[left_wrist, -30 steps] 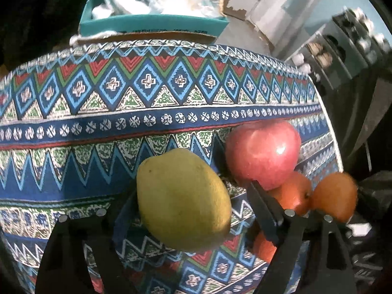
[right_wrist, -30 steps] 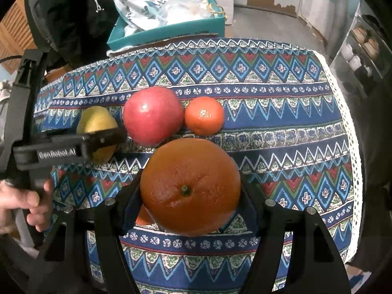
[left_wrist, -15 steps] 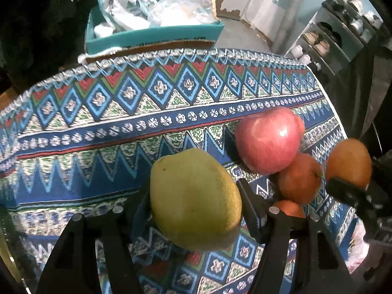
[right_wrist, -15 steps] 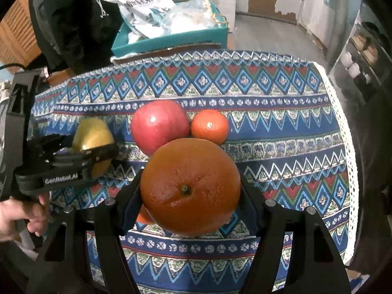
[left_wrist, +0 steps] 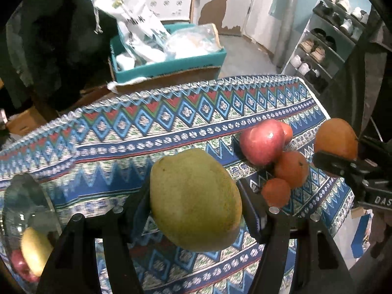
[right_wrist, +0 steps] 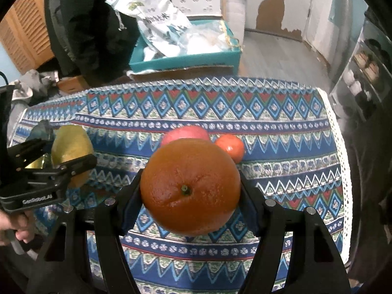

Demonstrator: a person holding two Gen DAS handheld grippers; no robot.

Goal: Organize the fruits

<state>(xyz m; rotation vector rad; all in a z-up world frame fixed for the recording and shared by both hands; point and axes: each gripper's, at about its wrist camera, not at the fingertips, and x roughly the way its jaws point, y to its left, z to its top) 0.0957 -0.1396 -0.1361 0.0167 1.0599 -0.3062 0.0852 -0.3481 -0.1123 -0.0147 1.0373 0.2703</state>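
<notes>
My left gripper (left_wrist: 195, 197) is shut on a yellow-green mango (left_wrist: 196, 203), held above the patterned tablecloth (left_wrist: 137, 132). To its right on the cloth sit a red apple (left_wrist: 261, 143) and two small oranges (left_wrist: 291, 169) (left_wrist: 275, 192). My right gripper (right_wrist: 189, 196) is shut on a large orange (right_wrist: 189, 187), also off the table. Behind the orange, the apple (right_wrist: 186, 132) and a small orange (right_wrist: 230, 145) peek out. In the right wrist view the left gripper (right_wrist: 71, 156) grips the mango (right_wrist: 71, 142) at the far left.
A glass bowl (left_wrist: 14, 208) at the lower left holds a yellow fruit and a red one. Beyond the table's far edge stands a teal box (left_wrist: 169, 61) with white bags. A shoe rack (left_wrist: 325, 46) is at the right. White lace trims the cloth's right edge (right_wrist: 344, 171).
The left jaws closed onto the mango, and both grippers rose with their fruit. The table now looks farther off, and the glass bowl has come into the left view.
</notes>
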